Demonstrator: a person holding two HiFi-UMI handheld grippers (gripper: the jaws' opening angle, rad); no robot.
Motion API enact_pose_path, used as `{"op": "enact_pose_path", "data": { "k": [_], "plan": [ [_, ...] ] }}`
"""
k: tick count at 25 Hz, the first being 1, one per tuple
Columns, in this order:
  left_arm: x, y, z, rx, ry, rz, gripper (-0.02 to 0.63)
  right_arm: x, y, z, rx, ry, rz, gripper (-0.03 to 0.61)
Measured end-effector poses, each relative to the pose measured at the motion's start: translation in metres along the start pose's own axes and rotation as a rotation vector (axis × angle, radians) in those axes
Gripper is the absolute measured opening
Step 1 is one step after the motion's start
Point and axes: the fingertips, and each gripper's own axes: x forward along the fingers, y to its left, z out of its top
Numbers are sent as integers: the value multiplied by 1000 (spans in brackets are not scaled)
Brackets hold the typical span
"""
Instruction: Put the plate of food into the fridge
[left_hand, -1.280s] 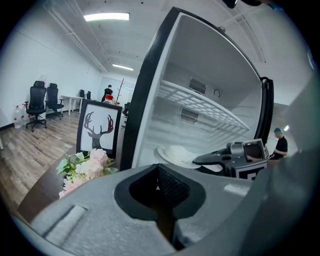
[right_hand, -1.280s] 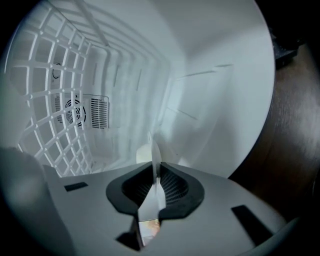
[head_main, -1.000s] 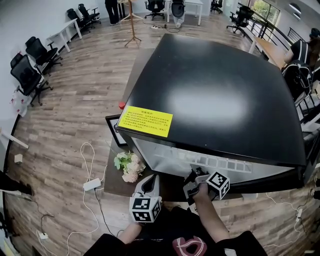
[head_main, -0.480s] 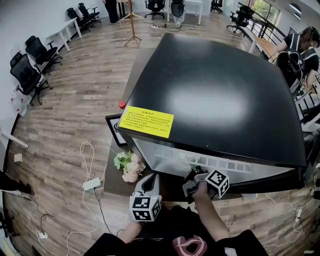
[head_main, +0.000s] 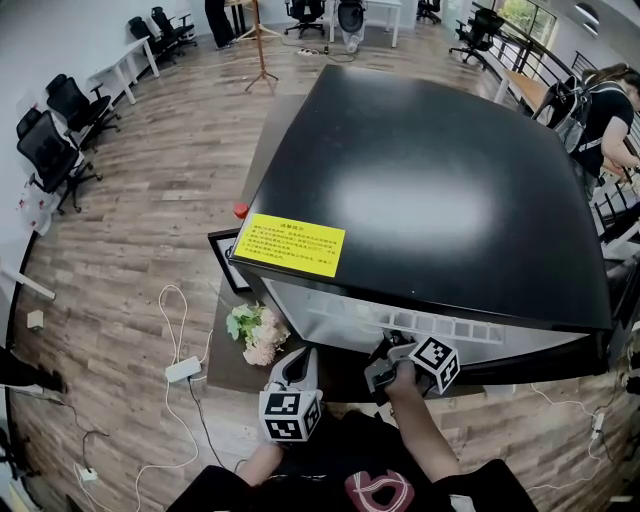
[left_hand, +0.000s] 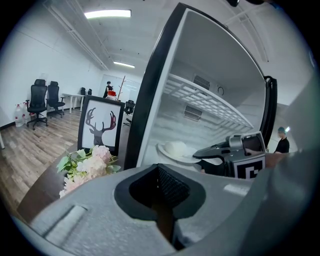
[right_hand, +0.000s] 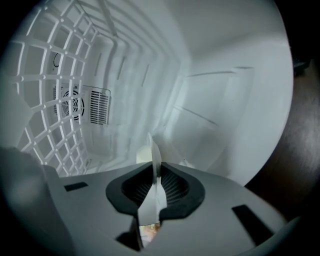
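Plate (left_hand: 165, 154) with pale food: stiff, probably breakable, and its smooth rim may slip. Right hand-held gripper (right_hand: 155, 186) pinches the rim edge-on, jaws nearly together, inside the fridge (head_main: 430, 200). Left hand-held gripper (left_hand: 160, 189) closed, empty, outside.

The dark low table (head_main: 235, 370) is carrying a bunch of pale flowers (head_main: 255, 333) and a framed deer picture (left_hand: 101, 125), just beside the open fridge (head_main: 430, 190).

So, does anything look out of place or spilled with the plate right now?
Nothing stands out: the plate looks level inside the fridge with its food heaped on it, the right gripper shut on its rim. No spill shows.
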Motion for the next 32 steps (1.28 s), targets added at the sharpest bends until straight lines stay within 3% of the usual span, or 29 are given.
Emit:
{"op": "enact_pose_path", "data": {
  "k": [4,15,25,32],
  "plan": [
    [2,0,0,3,1,-4,8,1,2,0,-48,6,-7,55],
    [8,-10,-1,19,7,-43,8,1,-1,-16,-21,74,2,74],
    [29,-45,-14,6,112,-175,8,2,0,-25,19,124,27,153],
    [28,-41,-14,-20,103,-164,8,0,-6,-31,58,150,8,208]
  ]
}}
